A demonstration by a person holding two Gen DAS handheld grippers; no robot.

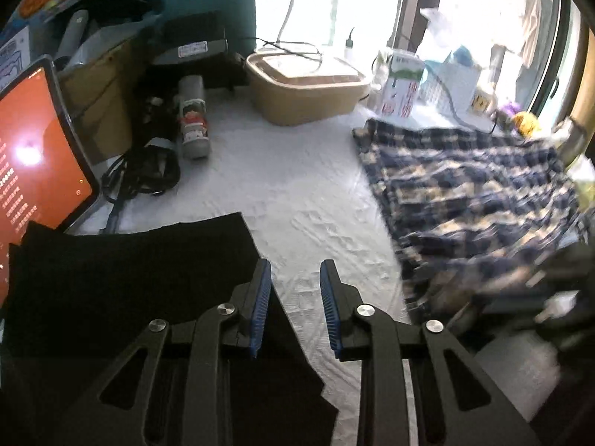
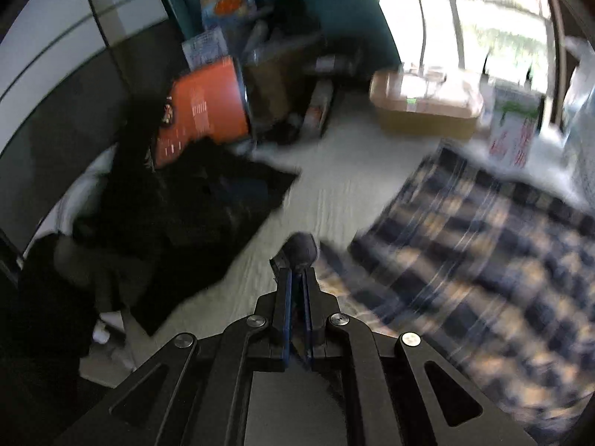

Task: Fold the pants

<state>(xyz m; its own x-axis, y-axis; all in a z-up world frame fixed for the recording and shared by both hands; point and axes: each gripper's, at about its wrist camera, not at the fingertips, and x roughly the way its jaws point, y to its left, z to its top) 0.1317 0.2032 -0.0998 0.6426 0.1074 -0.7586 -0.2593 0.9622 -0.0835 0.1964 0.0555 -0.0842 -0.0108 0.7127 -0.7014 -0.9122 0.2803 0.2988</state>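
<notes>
Folding barely under way: plaid pants spread loose on the white sheet right of the black folded pile, right gripper pinched on a dark bunched corner, left gripper narrow, empty above the sheet.

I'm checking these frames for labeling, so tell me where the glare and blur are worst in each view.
Left wrist view: the window is blown out white, the orange tablet screen carries a glare spot, and the plaid pants smear toward the right edge. Right wrist view: motion blur nearly throughout, especially the plaid pants and black garment; only the right hand-held gripper stays sharp.
</notes>
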